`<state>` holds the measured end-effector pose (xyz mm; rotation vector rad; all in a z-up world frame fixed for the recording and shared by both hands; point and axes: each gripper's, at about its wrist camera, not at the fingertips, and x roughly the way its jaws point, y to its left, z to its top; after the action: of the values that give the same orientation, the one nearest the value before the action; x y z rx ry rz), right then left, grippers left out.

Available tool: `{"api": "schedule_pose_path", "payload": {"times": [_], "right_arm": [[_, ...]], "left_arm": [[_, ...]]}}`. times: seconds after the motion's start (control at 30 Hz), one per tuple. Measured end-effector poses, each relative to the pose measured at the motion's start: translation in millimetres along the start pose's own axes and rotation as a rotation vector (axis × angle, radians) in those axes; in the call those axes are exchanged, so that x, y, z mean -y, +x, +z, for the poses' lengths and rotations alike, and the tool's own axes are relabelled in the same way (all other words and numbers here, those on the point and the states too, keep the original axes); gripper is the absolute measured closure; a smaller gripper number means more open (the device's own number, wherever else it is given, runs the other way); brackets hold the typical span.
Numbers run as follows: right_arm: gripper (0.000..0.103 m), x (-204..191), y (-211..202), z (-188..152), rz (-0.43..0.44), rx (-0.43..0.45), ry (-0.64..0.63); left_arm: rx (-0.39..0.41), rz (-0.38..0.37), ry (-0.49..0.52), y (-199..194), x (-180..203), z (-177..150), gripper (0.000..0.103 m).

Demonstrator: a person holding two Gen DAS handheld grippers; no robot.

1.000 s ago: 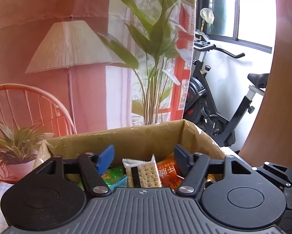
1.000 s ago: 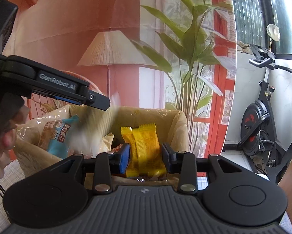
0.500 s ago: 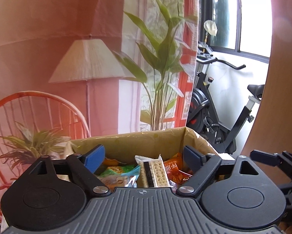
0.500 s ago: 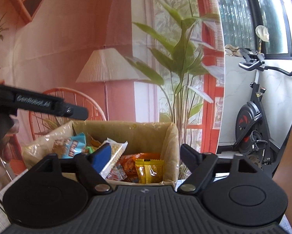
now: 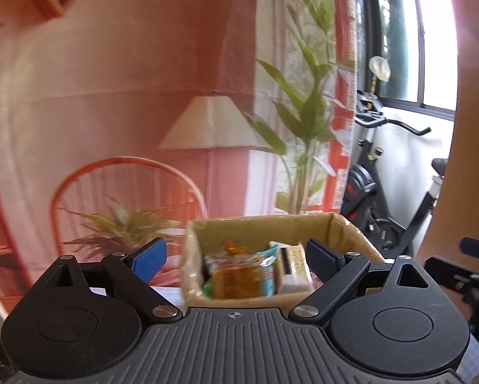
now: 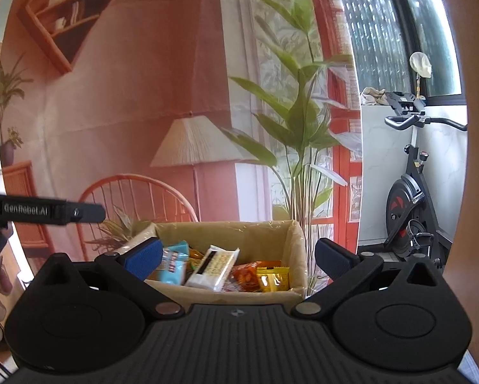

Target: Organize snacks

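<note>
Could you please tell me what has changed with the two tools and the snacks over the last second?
The right tool let go of the yellow snack packet, which now lies in the cardboard box, then opened wide and drew back. The left tool, already open, widened and backed away too. The cracker packet and other snacks stayed inside the box.

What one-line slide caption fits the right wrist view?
Open right gripper faces a cardboard box holding a yellow packet and cracker pack.
</note>
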<state>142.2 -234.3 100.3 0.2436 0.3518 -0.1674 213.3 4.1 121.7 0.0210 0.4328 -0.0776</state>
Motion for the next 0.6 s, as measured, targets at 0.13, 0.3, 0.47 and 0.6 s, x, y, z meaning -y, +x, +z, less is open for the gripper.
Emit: {"api": "schedule_pose_path", "payload": {"times": [0.13,0.3,0.47,0.6], "right_arm": [[0.0,-13.0,-28.7,-1.7,-0.036,0.007,0.015],[0.0,-30.3,-63.3,-8.1,-0.04,0.018,0.005],[0.0,-44.5,-90.0,-11.9,-0.022,0.026,0.006],[0.0,-53.6,-108.1,-11.4,-0.042,0.038,-0.009]], "left_arm": [[0.035,0.008,-0.008,-37.2,-6.1,-10.6,0.008],[0.071,0.04,0.011,-80.3,-5.1,-24.2,0.008],[0.07,0.036,0.004,-114.1,-10.2,-34.1,0.008],[0.088,0.057,0.022,-134.4,-11.7,-37.1,0.008]]}}
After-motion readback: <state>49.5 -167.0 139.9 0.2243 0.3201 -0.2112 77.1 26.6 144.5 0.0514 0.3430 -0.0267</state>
